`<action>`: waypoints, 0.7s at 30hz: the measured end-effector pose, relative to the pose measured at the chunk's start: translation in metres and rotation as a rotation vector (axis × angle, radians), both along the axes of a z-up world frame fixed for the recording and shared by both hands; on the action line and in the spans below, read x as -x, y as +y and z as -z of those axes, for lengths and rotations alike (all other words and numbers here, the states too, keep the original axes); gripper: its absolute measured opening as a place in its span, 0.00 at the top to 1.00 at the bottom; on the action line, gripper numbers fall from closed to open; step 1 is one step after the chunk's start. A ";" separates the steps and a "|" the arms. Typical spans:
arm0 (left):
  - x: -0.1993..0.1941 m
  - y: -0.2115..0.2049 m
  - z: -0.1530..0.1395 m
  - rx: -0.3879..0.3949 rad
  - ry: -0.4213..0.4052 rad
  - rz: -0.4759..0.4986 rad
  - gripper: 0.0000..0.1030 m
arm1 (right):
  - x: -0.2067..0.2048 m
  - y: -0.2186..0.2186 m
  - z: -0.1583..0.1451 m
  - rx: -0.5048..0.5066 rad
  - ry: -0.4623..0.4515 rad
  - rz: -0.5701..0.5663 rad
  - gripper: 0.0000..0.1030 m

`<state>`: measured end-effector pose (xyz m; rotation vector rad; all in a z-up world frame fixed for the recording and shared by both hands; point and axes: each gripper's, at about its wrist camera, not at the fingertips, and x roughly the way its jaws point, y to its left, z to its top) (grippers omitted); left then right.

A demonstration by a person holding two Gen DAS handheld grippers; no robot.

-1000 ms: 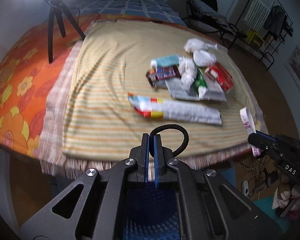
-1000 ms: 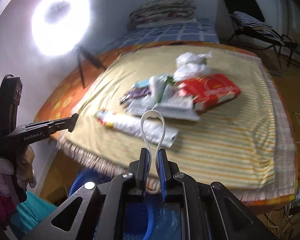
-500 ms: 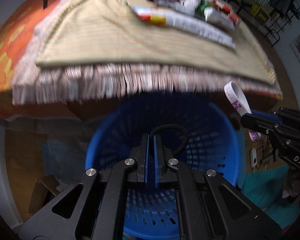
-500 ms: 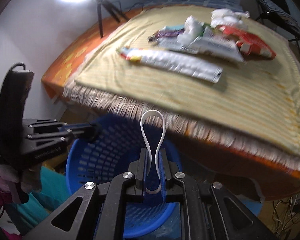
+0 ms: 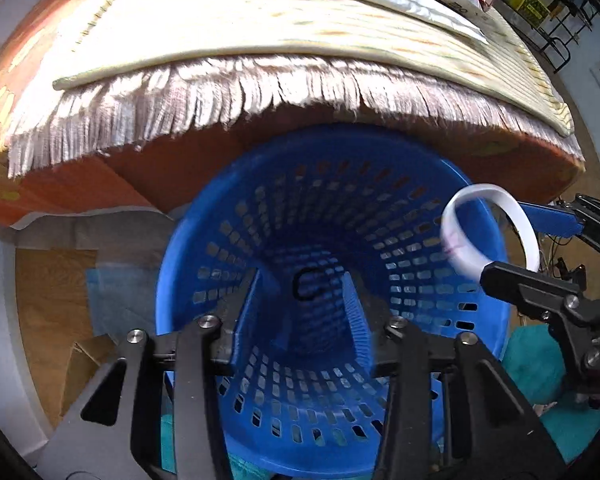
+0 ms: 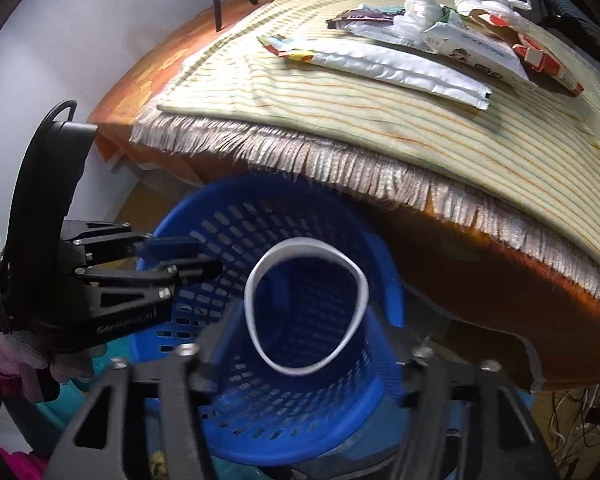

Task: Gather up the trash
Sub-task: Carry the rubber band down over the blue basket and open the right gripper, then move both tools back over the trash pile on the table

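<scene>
Both claws pointed steeply down over the blue basket (image 5: pixel 380 208), which stood on the floor against the edge of the bed (image 6: pixel 520 288).

Left claw (image 5: pixel 304 304): jaws had just been opening and stood partly apart, holding nothing. The black hair tie (image 5: pixel 310 285) was loose between and beyond the fingertips, touching neither pad, seen against the basket's inside; whether it was in the air or lying on the bottom could not be told.

Right claw (image 6: pixel 306 332): jaws had just been opening, moderately wide. The white band (image 6: pixel 306 308) had sprung out into a rounded loop between the fingers, over the basket's mouth. In the left wrist view the band (image 5: pixel 490 232) sat between the two spread fingers, touching the lower finger; contact with the upper pad could not be told. No firm grip was visible.

Beyond both claws, on the striped blanket (image 6: pixel 440 120) atop the bed, lay the remaining trash: a white padded mailer (image 6: pixel 388 68), a wipes pack (image 6: pixel 472 54), a red carton (image 6: pixel 540 56), crumpled tissues (image 6: pixel 420 4) and a dark snack wrapper (image 6: pixel 360 18), all well apart from either claw.
</scene>
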<state>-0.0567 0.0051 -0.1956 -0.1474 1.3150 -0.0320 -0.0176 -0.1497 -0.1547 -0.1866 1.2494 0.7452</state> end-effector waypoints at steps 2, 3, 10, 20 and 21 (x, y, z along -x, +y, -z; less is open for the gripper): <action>-0.001 0.001 0.000 -0.004 0.002 -0.004 0.54 | -0.002 -0.002 0.000 0.004 0.002 0.012 0.35; 0.000 0.002 0.000 -0.004 0.004 -0.007 0.48 | -0.003 -0.002 0.000 0.005 0.002 0.017 0.33; -0.001 0.004 -0.001 -0.022 0.001 -0.017 0.36 | -0.006 -0.006 -0.002 0.009 -0.004 0.037 0.24; -0.005 0.006 -0.005 -0.032 0.007 -0.021 0.36 | -0.012 -0.008 -0.004 0.009 -0.015 0.074 0.17; -0.006 0.005 -0.006 -0.035 0.004 -0.020 0.36 | -0.013 -0.008 -0.005 0.007 -0.015 0.079 0.17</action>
